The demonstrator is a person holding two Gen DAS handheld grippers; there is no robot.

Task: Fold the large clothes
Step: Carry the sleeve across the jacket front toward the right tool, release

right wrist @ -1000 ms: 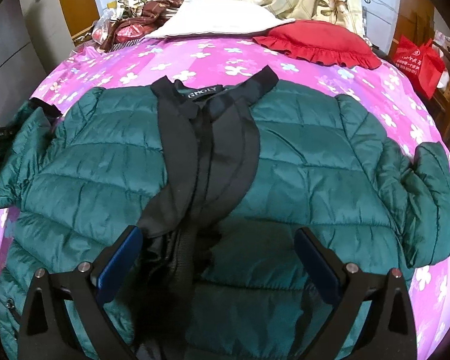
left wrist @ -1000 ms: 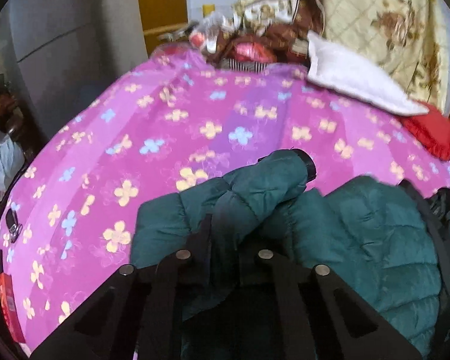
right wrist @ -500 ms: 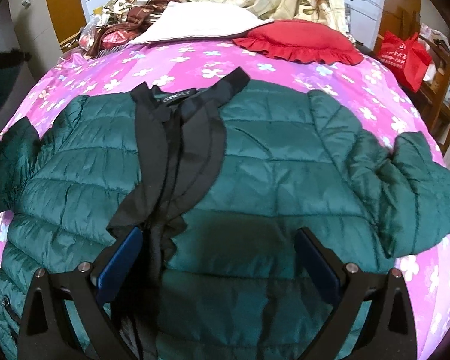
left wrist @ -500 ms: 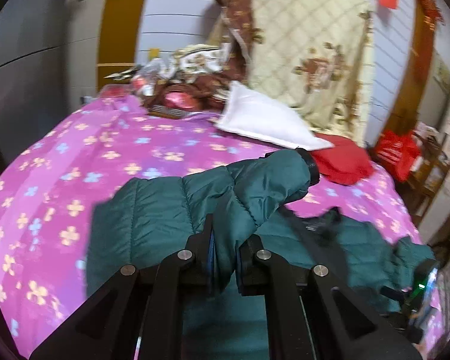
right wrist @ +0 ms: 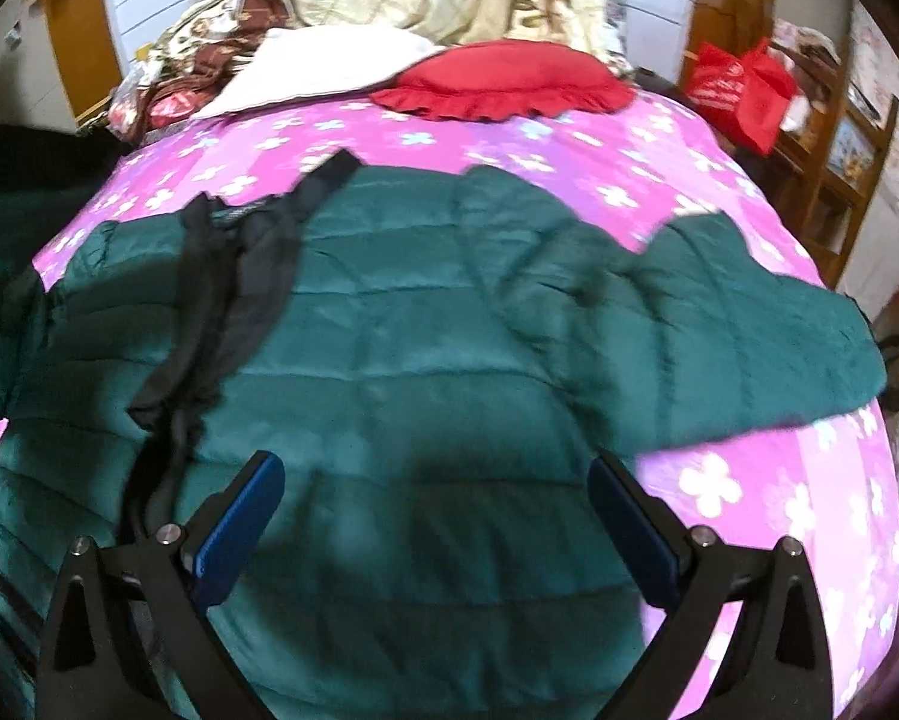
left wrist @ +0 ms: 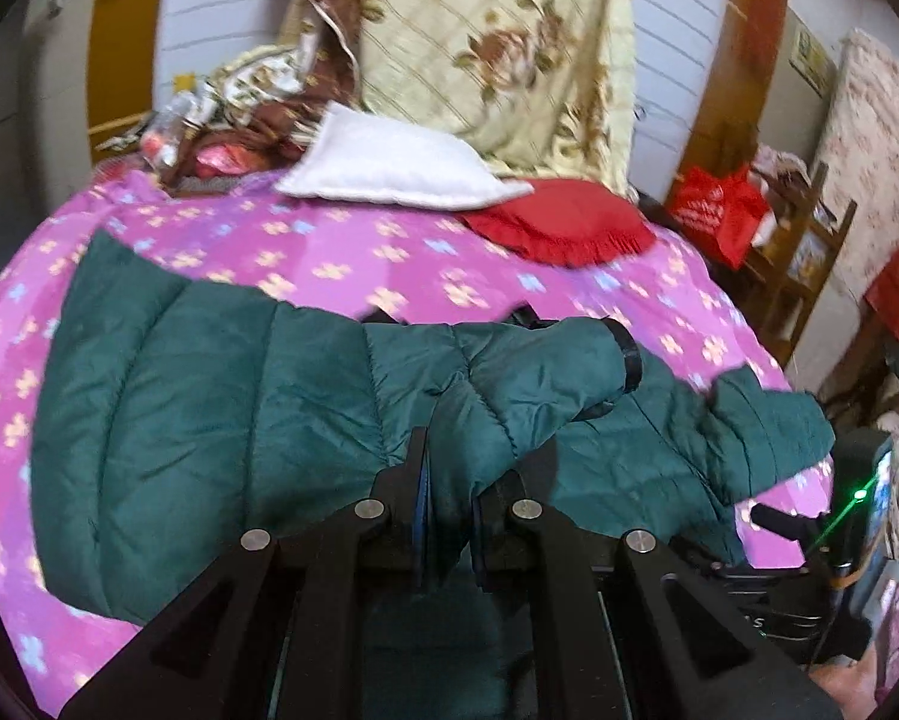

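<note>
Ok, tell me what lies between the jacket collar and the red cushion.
Only bare floral bedspread lies between the jacket's collar and the red cushion, seen in the right wrist view.

Soft, even indoor light fills both views; its source lies outside them, perhaps overhead. Both are fisheye pictures with black corners, and straight lines bow near the rim. Motion blur smears the left wrist view most, softening the floral quilt (left wrist: 497,42) and red pillow (left wrist: 560,228). In the right wrist view a dark shadow falls on the green jacket (right wrist: 425,372) between the gripper fingers (right wrist: 239,522). A small green light (left wrist: 863,493) glares at the left view's right edge.
</note>
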